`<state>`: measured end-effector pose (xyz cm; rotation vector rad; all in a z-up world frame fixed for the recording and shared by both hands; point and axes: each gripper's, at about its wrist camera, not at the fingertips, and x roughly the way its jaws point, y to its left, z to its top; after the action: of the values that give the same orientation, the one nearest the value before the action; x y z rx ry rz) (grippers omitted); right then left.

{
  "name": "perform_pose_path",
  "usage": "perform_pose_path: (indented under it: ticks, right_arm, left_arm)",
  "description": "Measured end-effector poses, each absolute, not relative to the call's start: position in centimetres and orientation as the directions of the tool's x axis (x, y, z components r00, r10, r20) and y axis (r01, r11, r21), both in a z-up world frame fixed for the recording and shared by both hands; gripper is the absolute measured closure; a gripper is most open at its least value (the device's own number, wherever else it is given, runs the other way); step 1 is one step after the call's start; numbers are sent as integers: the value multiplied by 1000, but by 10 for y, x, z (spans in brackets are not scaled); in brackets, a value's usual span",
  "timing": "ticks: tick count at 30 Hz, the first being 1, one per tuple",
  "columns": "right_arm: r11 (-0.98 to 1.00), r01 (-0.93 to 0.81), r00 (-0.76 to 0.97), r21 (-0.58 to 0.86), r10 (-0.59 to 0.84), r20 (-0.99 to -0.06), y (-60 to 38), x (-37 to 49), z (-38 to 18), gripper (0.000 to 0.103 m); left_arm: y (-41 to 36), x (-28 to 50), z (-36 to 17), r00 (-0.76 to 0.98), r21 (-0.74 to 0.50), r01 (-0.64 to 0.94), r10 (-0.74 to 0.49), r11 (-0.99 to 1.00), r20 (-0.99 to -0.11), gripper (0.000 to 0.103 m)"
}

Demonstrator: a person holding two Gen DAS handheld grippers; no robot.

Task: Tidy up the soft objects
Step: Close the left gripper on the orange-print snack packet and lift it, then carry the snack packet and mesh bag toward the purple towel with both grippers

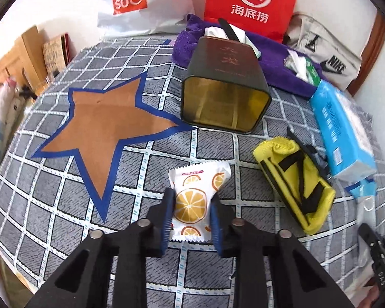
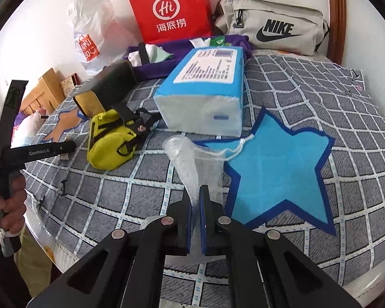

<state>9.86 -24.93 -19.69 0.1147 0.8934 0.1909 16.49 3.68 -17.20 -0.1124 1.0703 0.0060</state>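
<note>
My left gripper (image 1: 191, 195) is shut on a white snack packet printed with orange slices (image 1: 195, 200), just above the checked cloth, right of the brown star mat (image 1: 102, 128). My right gripper (image 2: 197, 192) is shut on a clear mesh drawstring bag (image 2: 192, 164), whose white cord (image 2: 228, 151) lies on the blue star mat (image 2: 277, 169). A yellow pouch with black straps (image 1: 295, 179) lies right of the packet; it also shows in the right wrist view (image 2: 107, 141). A blue tissue pack (image 1: 344, 131) lies beyond it, also in the right wrist view (image 2: 205, 92).
A dark tin (image 1: 225, 89) lies on its side, mouth toward me. Behind are a purple towel (image 1: 277, 61), a red paper bag (image 1: 251, 0), a white Miniso bag (image 1: 131, 0) and a grey Nike bag (image 2: 272, 30). The table edge runs along the left.
</note>
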Motion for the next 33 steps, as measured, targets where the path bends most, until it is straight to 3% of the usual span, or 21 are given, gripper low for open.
perform_pose_path:
  ticks: [9,33]
  right_arm:
    - [972,-137,637,189,233,-734,-253,102,-163,98]
    - [980,-140,699,139,197,-688,-249,153,-92,98]
  left_arm:
    - [49,161,-146,498,-195,-77,-132,978,-857,84]
    - [50,196,-74,596,-239,-48,-164,970,-786,84]
